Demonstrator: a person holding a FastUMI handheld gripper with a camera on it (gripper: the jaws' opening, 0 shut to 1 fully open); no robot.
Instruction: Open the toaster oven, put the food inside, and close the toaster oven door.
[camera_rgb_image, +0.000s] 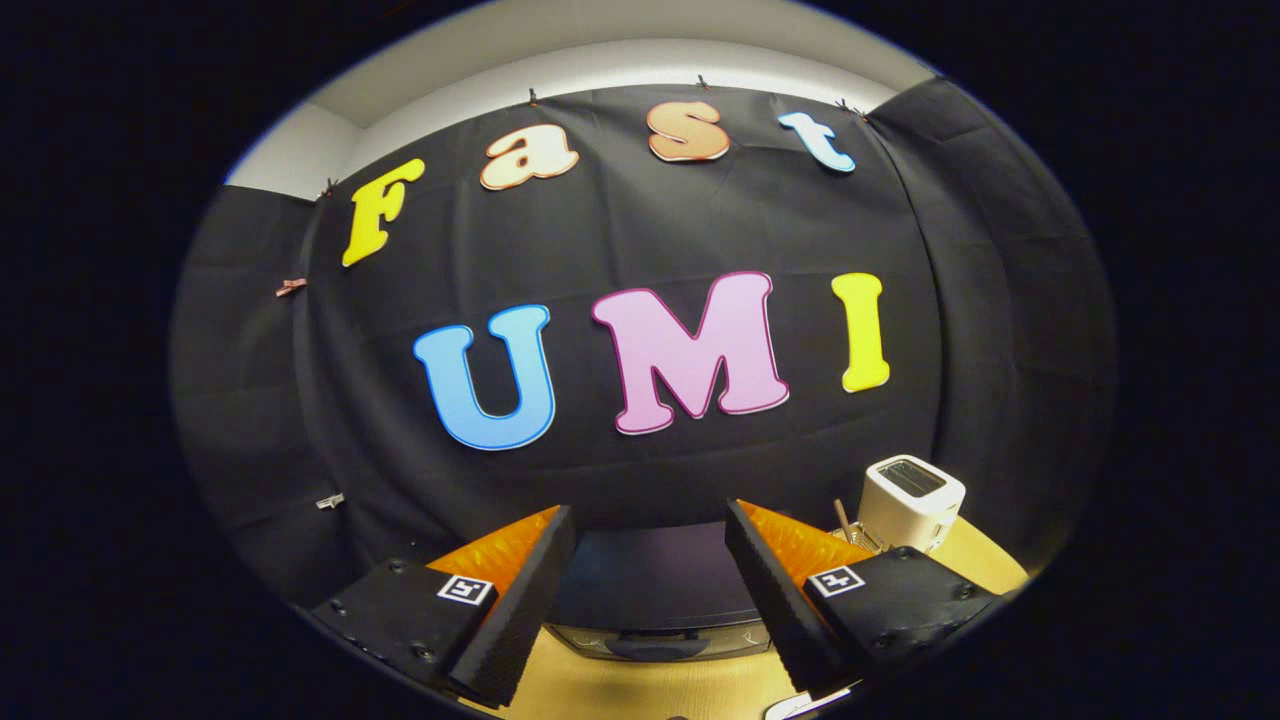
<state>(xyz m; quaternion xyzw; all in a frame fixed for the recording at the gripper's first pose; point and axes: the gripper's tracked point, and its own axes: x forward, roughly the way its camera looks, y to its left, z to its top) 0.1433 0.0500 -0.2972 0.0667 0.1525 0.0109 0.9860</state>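
- the tool (650, 590) is wide open; its two fingers stand well apart and hold nothing.
- the toaster oven (655, 600) sits on the bench (640, 690) just ahead of the fingers, and shows in the gap between them; its dark top and the upper edge of its front are visible.
- a dark handle (660, 645) runs along the top of the oven front, low between the two fingers; the door looks closed, but so little of it shows that i cannot tell for sure.
- the fingers do not touch the oven.
- a white pop-up toaster (910, 503) stands on the bench, beyond the right finger and apart from the oven.
- a thin stick-like thing (845, 522) stands just beside the white toaster; it is too small to name.
- the bench has a light wooden surface.
- behind all things hangs the black cloth wall (640, 230) of the booth.
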